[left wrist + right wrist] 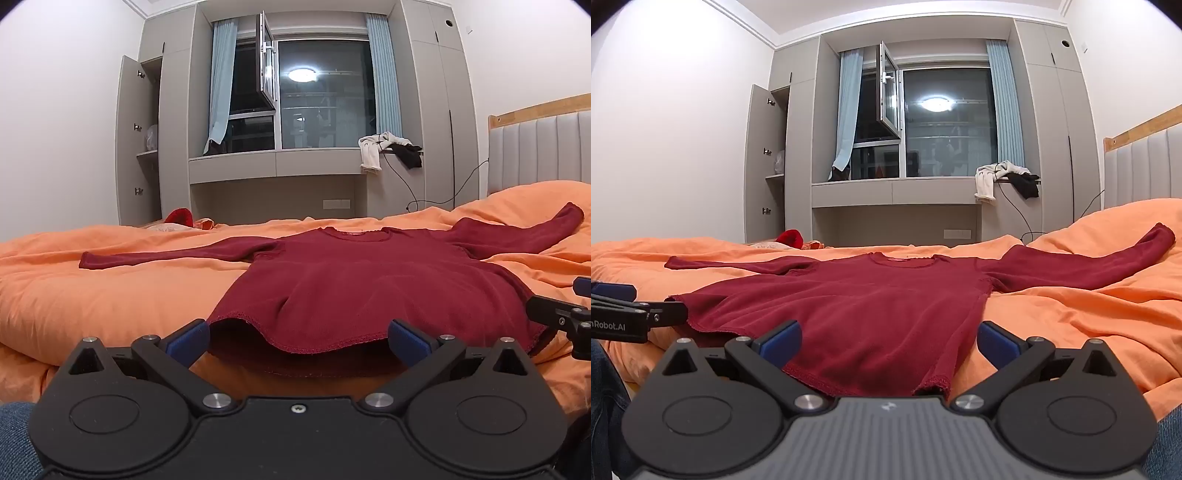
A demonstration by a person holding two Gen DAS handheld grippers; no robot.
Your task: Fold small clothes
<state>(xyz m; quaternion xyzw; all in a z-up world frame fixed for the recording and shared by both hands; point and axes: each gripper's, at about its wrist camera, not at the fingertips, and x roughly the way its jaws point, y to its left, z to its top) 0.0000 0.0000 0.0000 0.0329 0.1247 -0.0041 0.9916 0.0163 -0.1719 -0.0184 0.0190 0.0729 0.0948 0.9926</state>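
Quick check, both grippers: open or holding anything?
Left gripper: open, holding nothing, at the red top's hem.
Right gripper: open, holding nothing.

White lettering reading "nRobot.AI" stands on the black side of the left gripper [624, 314], at the left edge of the right wrist view; its first letters are cut off by the frame. No other text can be read in either view.

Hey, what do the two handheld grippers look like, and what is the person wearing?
Both grippers are black, with round hubs, silver pivot screws and blue finger pads. The left gripper has a black centre plate; the right gripper has a ribbed grey one. White lettering ending "nRobot.AI" marks the left gripper's side. Blue denim shows at the edges.
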